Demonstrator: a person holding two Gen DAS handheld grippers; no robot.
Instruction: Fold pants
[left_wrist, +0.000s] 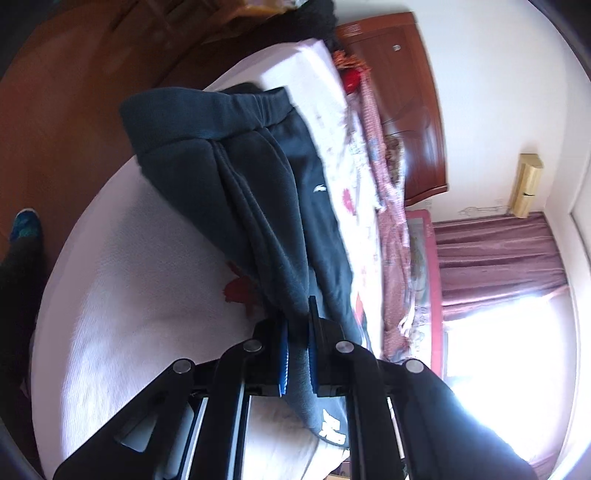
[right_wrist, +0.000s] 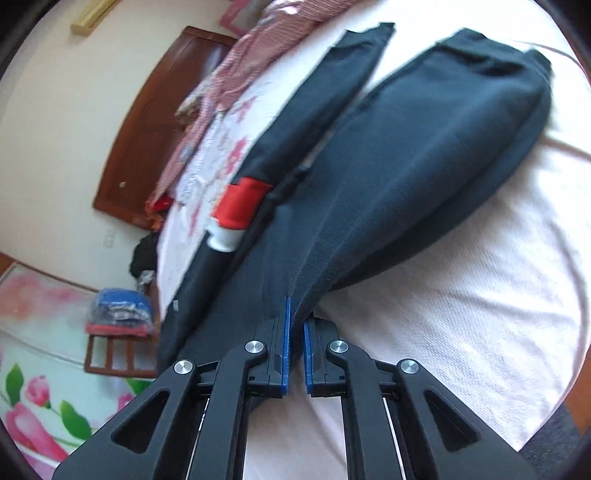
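Dark navy sweatpants (left_wrist: 258, 177) lie on a bed with a pale pink cover (left_wrist: 129, 295). In the left wrist view the waistband is at the far end and a white logo shows on one leg. My left gripper (left_wrist: 297, 332) is shut on a bunched fold of the pants and lifts it off the cover. In the right wrist view the pants (right_wrist: 424, 147) stretch away from me, one leg (right_wrist: 332, 96) lying apart to the left. My right gripper (right_wrist: 295, 325) is shut on the near edge of the pants fabric.
A brown wooden headboard (left_wrist: 410, 110) and a pink striped quilt (left_wrist: 391, 206) lie along the far side of the bed. A red and white patch (right_wrist: 236, 214) lies by the pants. A wooden stool with folded clothes (right_wrist: 118, 332) stands on the floral floor. A bright window (left_wrist: 498, 350) is at right.
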